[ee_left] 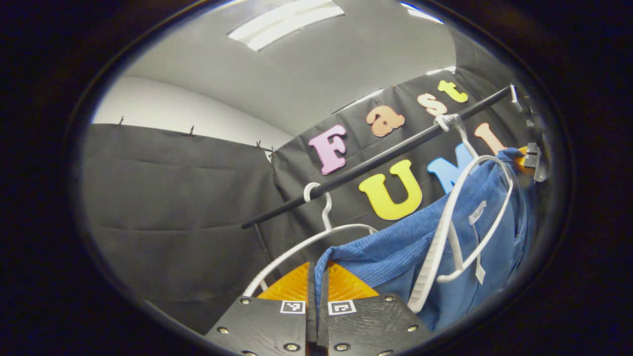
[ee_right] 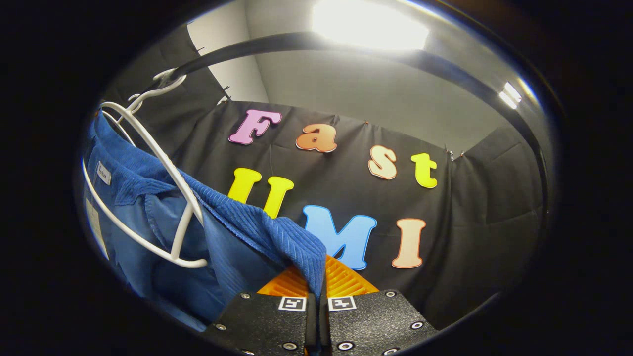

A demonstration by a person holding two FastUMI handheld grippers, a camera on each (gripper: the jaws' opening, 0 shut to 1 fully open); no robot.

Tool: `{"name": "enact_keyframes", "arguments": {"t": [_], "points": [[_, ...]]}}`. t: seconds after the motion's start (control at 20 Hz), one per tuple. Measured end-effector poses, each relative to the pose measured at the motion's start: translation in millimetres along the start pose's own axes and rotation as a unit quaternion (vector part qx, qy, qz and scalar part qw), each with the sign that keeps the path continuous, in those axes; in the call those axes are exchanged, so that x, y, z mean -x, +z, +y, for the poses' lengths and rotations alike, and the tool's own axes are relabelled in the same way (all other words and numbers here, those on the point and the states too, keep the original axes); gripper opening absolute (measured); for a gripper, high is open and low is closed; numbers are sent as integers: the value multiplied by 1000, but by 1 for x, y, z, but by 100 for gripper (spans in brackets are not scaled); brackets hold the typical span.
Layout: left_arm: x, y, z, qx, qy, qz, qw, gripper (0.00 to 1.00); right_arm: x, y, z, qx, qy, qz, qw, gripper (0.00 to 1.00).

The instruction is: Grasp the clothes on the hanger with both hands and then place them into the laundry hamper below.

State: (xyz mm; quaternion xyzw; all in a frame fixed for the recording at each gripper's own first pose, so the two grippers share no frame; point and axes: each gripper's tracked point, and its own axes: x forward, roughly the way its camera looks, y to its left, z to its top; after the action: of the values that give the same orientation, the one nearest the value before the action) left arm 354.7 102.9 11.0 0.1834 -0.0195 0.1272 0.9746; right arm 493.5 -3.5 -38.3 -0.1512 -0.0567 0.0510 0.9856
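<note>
Closest in the left gripper view, the left tool (ee_left: pixel 316 284) has its fingers pressed together on a folded edge of the blue garment (ee_left: pixel 395 252), the cloth pinched in the narrow slit between them. Up and to the right of that tool, the garment drapes over a white hanger (ee_left: pixel 447 232) whose hook sits on the black rail (ee_left: pixel 376 160). A second white hanger (ee_left: pixel 316 237) hangs bare just beyond the tool's tips, hooked on the same rail further left. Far off, the other gripper (ee_left: pixel 531 158) shows small at the garment's far shoulder.

From the right gripper view, the right tool (ee_right: pixel 316 282) is likewise closed, nipping the ribbed corner of the garment between its fingers. Cloth runs up and leftward from that tool to the hanger, with the rail arching overhead.
</note>
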Motion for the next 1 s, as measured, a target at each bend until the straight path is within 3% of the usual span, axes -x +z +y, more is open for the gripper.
{"name": "enact_keyframes", "arguments": {"t": [0.55,0.75,1.0], "points": [[29,-57,-51,44,-38,42,997,2,10,-74,-5,-9,-1,91,996,2],[43,-73,-71,47,-48,60,996,1,43,-105,2,-15,10,135,991,2],[91,-81,-67,71,-48,76,993,2,80,-100,2,-21,14,138,990,2]]}}
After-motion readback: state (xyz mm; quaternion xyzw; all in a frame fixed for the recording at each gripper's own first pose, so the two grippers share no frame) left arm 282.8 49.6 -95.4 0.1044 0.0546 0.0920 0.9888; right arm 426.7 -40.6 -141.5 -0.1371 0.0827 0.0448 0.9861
